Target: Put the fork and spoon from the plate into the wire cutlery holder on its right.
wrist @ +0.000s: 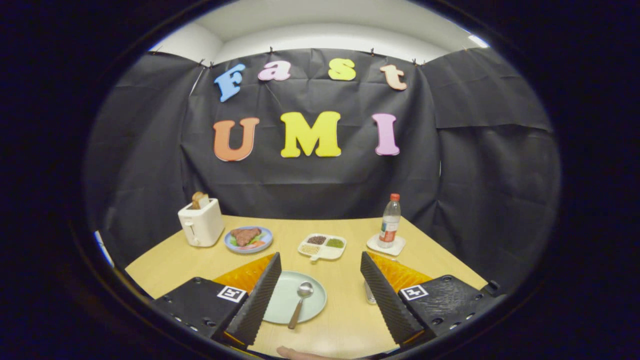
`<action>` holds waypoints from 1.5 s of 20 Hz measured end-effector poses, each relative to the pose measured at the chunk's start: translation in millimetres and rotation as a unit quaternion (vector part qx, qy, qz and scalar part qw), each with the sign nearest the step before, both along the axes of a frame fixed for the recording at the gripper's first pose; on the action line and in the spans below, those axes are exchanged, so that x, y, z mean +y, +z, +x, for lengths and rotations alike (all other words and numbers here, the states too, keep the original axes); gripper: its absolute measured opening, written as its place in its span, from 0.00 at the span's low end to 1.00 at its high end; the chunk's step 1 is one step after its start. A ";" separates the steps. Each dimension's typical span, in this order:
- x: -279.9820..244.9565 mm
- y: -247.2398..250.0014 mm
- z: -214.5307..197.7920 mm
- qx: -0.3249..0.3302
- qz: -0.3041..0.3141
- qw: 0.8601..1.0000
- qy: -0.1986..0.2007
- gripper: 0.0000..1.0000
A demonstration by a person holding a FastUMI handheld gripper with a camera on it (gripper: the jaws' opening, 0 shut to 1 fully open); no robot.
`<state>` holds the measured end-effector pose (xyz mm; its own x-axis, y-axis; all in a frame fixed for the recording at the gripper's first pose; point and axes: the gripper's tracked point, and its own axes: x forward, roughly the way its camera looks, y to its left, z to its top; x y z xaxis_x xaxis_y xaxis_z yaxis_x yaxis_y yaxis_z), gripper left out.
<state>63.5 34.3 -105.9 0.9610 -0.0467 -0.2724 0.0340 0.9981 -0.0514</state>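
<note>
A pale wood table (350,320) stands in a booth walled with black cloth (310,185), pinned up with clips along its top. Above the cloth shows a white wall (320,37), brightly lit at far right.

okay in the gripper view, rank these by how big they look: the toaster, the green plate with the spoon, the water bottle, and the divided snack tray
Largest to smallest, as they look:
1. Green plate, though it lies nearest the camera, between the open hand-held gripper fingers
2. Toaster
3 and 4. Divided snack tray and water bottle look about alike, so I will not rank them.
</note>
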 end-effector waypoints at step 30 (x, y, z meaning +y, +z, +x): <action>39.9 -203.3 65.3 0.352 0.031 0.935 0.019 0.86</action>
